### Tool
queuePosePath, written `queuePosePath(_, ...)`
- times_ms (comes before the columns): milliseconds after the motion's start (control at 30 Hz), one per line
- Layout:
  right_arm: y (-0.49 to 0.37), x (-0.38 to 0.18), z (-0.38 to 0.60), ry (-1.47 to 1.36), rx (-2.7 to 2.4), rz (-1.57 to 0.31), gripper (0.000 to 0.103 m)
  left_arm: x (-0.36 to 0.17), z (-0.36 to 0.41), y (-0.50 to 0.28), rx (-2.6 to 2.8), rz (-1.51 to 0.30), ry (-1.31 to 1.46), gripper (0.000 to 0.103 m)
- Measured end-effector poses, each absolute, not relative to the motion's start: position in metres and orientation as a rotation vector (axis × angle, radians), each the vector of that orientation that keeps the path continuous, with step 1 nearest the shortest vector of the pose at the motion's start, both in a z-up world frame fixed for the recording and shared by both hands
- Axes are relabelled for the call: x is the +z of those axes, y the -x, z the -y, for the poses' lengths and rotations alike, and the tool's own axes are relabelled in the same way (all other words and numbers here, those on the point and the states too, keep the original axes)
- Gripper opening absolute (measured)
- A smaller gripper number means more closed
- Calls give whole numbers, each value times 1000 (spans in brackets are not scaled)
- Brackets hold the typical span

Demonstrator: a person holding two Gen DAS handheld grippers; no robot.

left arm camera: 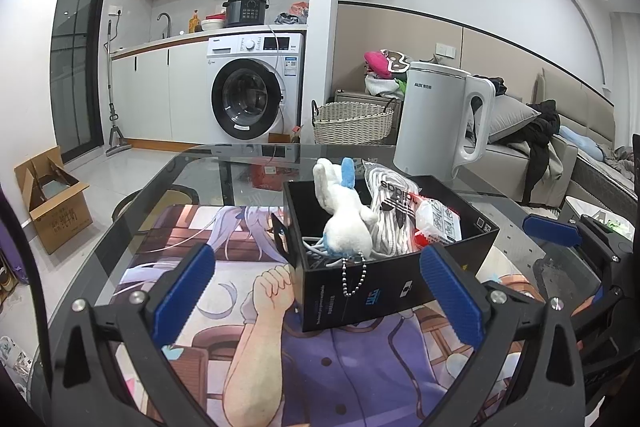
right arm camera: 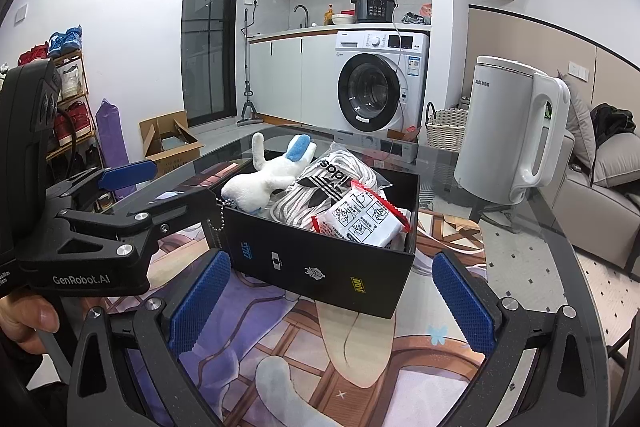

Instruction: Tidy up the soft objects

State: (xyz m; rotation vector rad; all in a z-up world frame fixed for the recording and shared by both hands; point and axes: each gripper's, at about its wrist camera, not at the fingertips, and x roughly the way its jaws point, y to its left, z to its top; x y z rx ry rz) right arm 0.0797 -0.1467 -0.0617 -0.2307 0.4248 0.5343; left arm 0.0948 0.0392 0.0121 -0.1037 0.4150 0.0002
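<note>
On the glass desk [left arm camera: 168,171], over a printed mat [left arm camera: 224,291], a black box [left arm camera: 360,291] is sitting with the soft things already inside it. A white plush [left arm camera: 346,223] is leaning at the box's near-left corner, its bead chain [left arm camera: 352,275] hanging over the outside wall. Beside it a bagged white bundle [right arm camera: 320,187] is lying, and a small red-edged white packet [right arm camera: 360,223] is resting on top toward the right.

Both grippers are hovering just short of the box, touching nothing. The left gripper [left arm camera: 316,295] is showing its jaws wide and empty; the right gripper [right arm camera: 328,303] is likewise spread wide with nothing between the pads. A white kettle [left arm camera: 440,123] is standing behind the box.

Judging by this, the gathering step is looking nearly finished, since no loose soft item is showing on the mat. The next move is probably tidying: tucking the chain inside and pressing the plush lower, which calls for a light pinch on the chain without dragging the box.
</note>
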Motion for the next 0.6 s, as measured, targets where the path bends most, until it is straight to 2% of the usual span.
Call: queuePosePath(600,-80,-62,147,231,534,-425,102,13,-39,-94,-5,-407,97,103)
